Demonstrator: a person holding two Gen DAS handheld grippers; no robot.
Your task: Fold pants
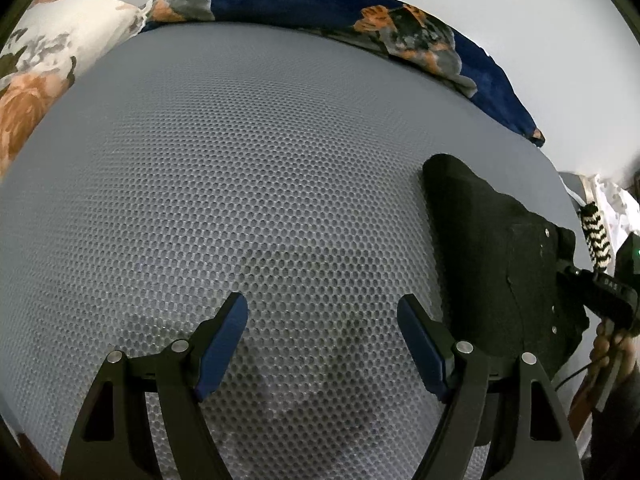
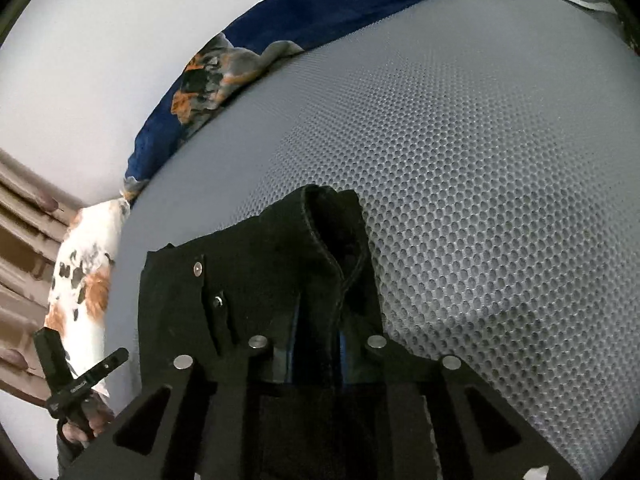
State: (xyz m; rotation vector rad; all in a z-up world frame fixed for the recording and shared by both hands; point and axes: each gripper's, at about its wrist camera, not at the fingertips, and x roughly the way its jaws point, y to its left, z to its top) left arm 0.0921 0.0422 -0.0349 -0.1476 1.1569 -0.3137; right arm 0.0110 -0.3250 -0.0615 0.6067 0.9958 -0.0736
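- The pants (image 2: 280,264) are looking like plain black denim, bunched into a compact folded bundle with a thick stitched seam running up the middle and a couple of shiny metal rivets showing on the left part of the fabric.
- I'm clamping my right gripper (image 2: 316,352) down on the near edge of them. The blue pads are barely peeking out on either side of the cloth pinched between them, so it's closed on the pants.
- From the right wrist cam, the bundle is stretching straight out ahead of the fingers, long axis going away from me, and ending in a rolled, rounded end at the far tip.
- My left gripper (image 1: 322,344) is hanging wide open over the grey honeycomb mat (image 1: 240,184), nothing between the fingers.
- From the left cam, the pants (image 1: 496,264) are sitting off to the right of that gripper, just beside its right finger (image 1: 422,344), with the narrow end pointing forward and away.
- Everything is lying on that mat, and past its far edge a navy floral blanket (image 1: 304,4) is bunching up against a pale wall.
- A white floral pillow (image 1: 44,64) is sitting far off to my left gripper's left.
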